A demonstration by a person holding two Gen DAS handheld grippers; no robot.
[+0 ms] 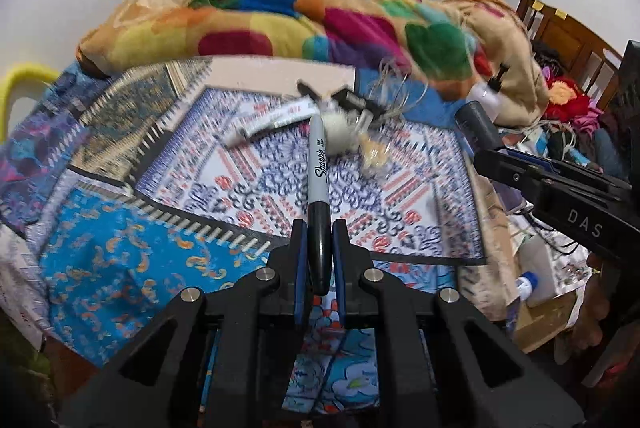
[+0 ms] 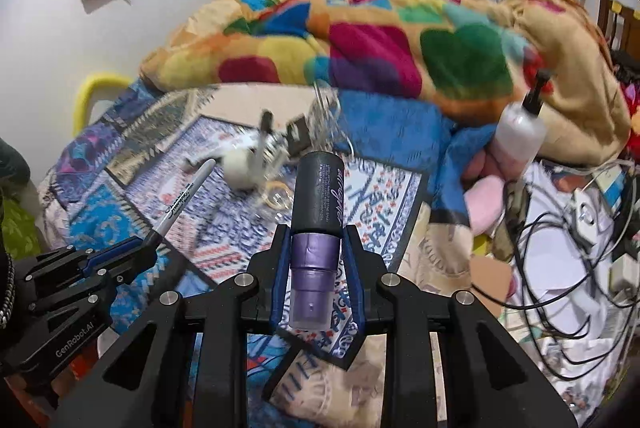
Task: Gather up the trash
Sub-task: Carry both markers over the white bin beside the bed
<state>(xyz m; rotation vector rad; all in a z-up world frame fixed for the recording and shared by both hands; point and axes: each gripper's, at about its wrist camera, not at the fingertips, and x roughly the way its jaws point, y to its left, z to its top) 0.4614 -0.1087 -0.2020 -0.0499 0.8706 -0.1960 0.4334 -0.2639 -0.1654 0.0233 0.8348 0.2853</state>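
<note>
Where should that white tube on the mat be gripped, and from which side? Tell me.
Probably mid-body of the tube, from above: it lies flat on the mat, so jaws should straddle its narrow width, across its long axis.

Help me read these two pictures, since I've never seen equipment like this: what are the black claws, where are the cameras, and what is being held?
There is no robot here. A person carries a two-finger gripper in each hand, and a wide-angle camera on each one looks forward along its fingers.

One picture comes from the left gripper. It is shut on a Sharpie marker, pinched at its black cap. The other gripper appears at this picture's right edge.

The other picture comes from the right gripper, shut on a dark spray bottle, clamped at its purple end.

Below them lies a bed covered by patterned cloths. On it sits a small blurred pile: a white tube, a pale fluffy ball and thin wires. A colourful blanket is bunched behind.
</note>
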